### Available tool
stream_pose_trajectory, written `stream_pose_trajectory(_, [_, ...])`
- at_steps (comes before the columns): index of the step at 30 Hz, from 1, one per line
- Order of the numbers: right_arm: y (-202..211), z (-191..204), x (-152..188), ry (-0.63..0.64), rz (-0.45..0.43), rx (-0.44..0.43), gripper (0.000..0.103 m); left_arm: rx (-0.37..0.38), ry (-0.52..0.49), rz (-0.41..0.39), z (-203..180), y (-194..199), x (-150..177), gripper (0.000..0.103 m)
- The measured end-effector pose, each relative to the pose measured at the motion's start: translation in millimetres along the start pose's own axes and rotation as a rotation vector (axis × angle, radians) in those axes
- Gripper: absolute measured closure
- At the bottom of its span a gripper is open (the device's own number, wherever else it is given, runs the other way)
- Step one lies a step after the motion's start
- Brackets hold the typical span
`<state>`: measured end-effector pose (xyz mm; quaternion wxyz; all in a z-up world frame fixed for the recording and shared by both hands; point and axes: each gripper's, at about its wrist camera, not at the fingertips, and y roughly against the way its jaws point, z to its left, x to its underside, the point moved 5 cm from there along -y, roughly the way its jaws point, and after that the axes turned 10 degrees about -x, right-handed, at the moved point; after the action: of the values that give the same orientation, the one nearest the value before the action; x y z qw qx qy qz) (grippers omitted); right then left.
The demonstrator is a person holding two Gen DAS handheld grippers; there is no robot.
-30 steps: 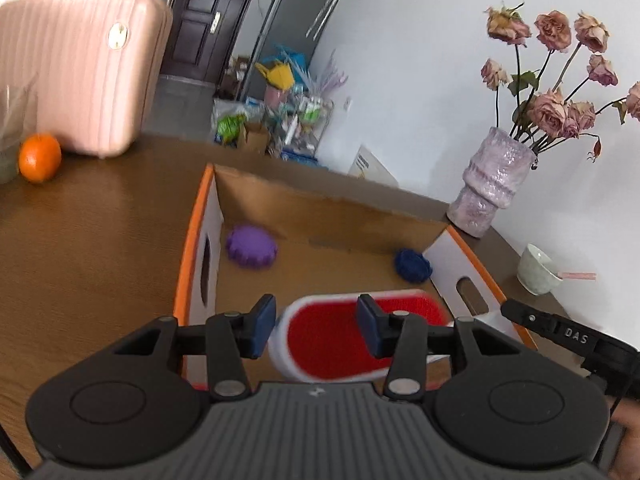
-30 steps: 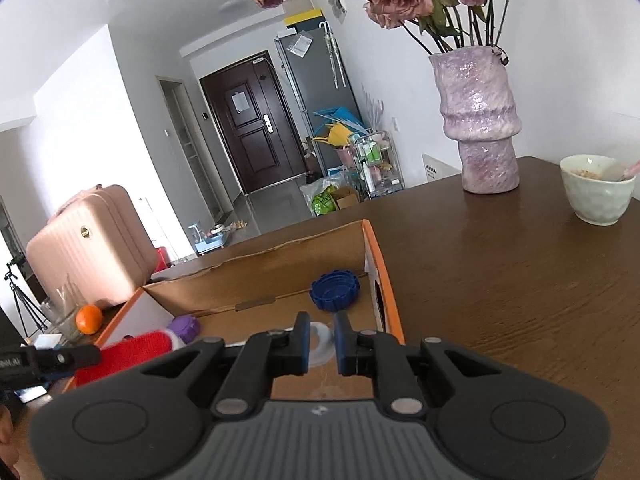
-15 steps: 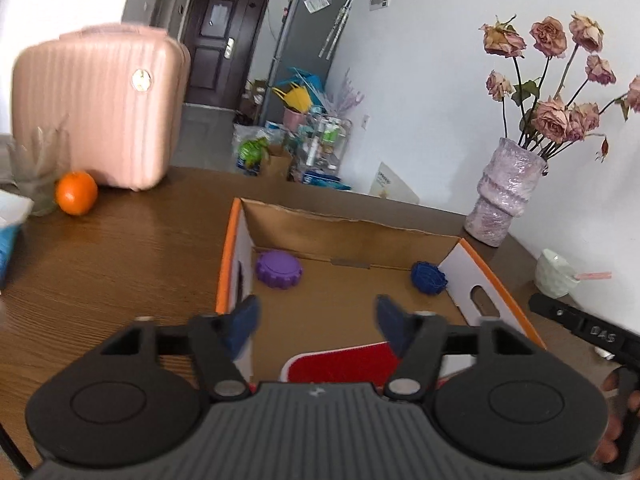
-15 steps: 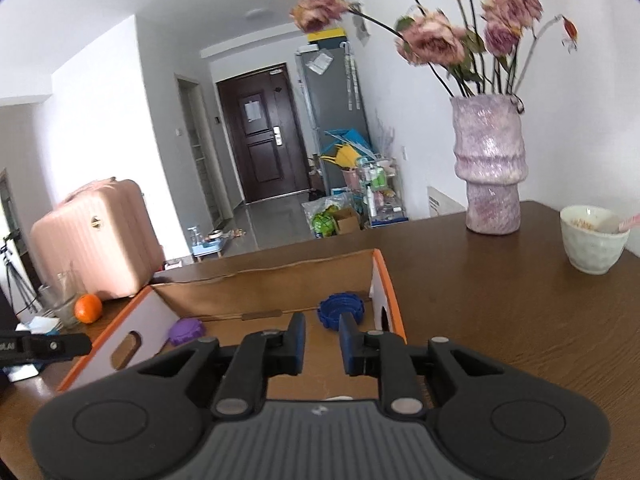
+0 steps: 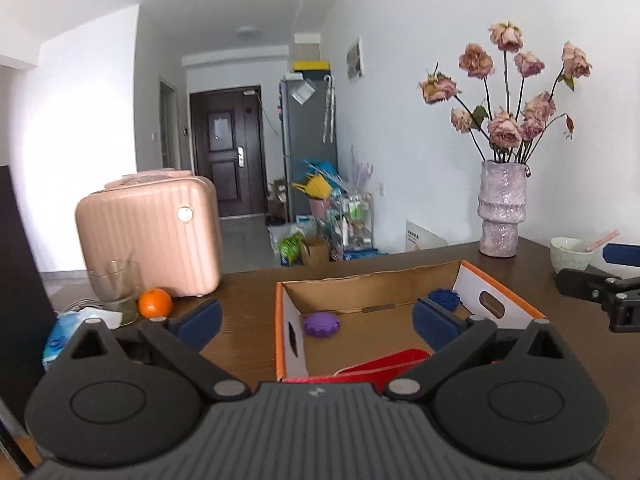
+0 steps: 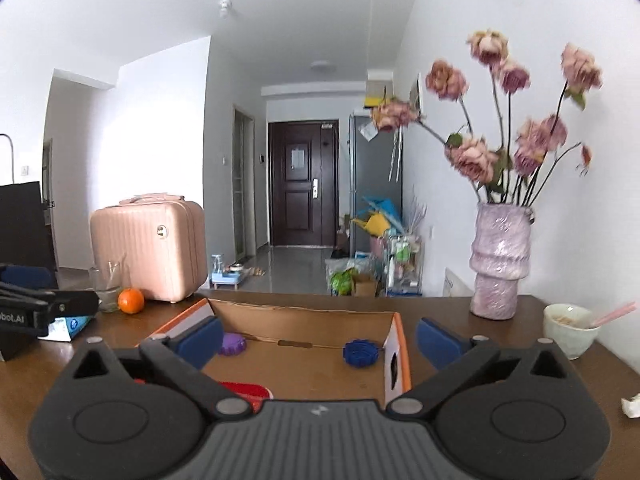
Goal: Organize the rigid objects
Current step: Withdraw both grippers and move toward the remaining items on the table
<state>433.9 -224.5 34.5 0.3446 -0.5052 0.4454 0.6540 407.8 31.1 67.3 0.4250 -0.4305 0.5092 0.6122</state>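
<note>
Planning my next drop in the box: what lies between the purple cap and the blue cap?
Only bare cardboard floor: nothing lies between the purple cap and the blue cap in the box. The right wrist view shows it best.

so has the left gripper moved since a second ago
Yes. The left gripper has opened and pulled up and back from the cardboard box; the red brush it was around now lies in the box, low in view.

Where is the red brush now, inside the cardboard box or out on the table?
Inside. The red brush lies on the floor of the cardboard box, near its front edge, partly hidden by the left gripper, whose jaws stand wide apart.
</note>
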Motion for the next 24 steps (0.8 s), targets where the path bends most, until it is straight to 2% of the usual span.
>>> stream_pose_trajectory(6, [37, 14, 5, -0.028, -0.043, 0.006, 0.000, -0.011, 0.061, -0.008, 15, 30, 14, 0.000])
stream_pose_trajectory(16, [79, 31, 14, -0.058, -0.050, 0.012, 0.000, -0.012, 0.059, -0.049, 25, 83, 24, 0.000])
stream_pose_trajectory(21, [116, 43, 35, -0.075, -0.062, -0.009, 0.000, 0.009, 0.039, -0.051, 23, 124, 53, 0.000])
stream_pose_trajectory(24, [137, 53, 55, -0.050, -0.064, -0.017, 0.000, 0.016, 0.015, -0.080, 20, 154, 75, 0.000])
